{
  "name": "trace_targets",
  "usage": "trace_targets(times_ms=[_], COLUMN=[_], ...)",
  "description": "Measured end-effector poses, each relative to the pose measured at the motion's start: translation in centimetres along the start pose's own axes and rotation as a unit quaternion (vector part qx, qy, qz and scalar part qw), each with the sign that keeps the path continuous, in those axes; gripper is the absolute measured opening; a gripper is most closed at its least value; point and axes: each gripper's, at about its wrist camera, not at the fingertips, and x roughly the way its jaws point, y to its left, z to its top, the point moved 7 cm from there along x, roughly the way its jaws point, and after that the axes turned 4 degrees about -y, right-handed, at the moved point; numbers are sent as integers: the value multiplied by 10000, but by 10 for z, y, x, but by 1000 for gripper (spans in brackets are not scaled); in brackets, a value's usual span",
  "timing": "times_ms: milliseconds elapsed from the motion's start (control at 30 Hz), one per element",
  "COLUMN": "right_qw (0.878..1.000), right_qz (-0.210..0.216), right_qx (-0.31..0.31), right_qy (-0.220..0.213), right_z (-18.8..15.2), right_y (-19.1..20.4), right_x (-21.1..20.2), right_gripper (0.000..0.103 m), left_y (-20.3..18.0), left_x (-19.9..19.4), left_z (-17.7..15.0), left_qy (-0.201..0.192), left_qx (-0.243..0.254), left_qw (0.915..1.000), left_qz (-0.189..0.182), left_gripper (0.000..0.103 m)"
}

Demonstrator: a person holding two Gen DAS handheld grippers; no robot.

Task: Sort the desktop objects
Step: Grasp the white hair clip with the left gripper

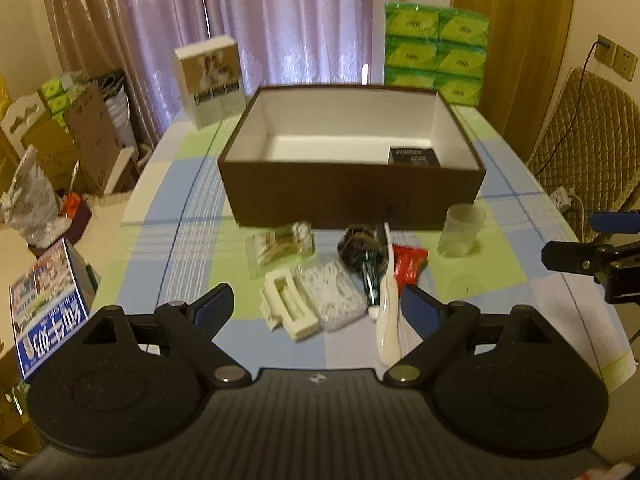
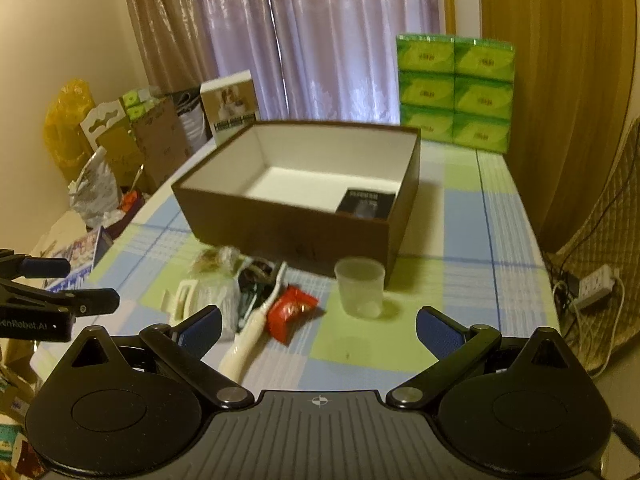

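Little of the sorting appears to be done. One item, a small black box (image 1: 414, 157), is seen lying in the near right corner of the brown cardboard box (image 1: 352, 196), whose white interior is otherwise bare as far as can be seen.

On the checked tablecloth (image 1: 176, 208) in front of that box, a cluster of objects is left to be sorted. Read from left to right in the left wrist view: a clear snack packet (image 1: 280, 246) is seen nearest the box wall; a cream hair claw clip (image 1: 290, 308) is laid just in front of it; a clear bag of white pieces (image 1: 334, 296) is pressed against the clip; a dark wrapped item (image 1: 360, 250) and a black tube (image 1: 370, 280) are bunched beside it; a white toothbrush-like handle (image 1: 388, 316) is laid across them towards the camera; a red packet (image 1: 408, 266) is touched by that handle; and a translucent plastic cup (image 1: 460, 230) is stood upright, apart, by the box's right corner.

The left gripper (image 1: 320, 306) is held low over the clip and bag, its jaws spread wide and nothing pinched. The right gripper (image 2: 320, 330) is hung over the red packet and the bare cloth beside the cup, its jaws likewise spread and nothing held.

By this judgement, nearly the whole task is left.
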Motion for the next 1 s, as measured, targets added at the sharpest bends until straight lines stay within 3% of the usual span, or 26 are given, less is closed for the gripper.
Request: trace_targets(times_ms=[333,633,867,1000], right_qw=[9990,9963,9922,9887], right_qz=[-103,-299,-533,-695], right_qx=[211,418,655,828], right_qy=[369,688,921,1042], right_z=[-24,-39,-50,-55], right_y=[-5,-9,-15,-18], right_x=[24,53,69,75], right_gripper=[101,101,101,101], left_y=[18,36,43,43], left_x=[25,63,97,118], left_z=[-27,-37,-38,-41], left_qy=[406,555,593,733], left_qx=[55,514,1153,1548], left_qw=[9991,9961,9877,9768], left_qz=[-84,-444,-876,-1287], left_gripper=[88,88,88,88])
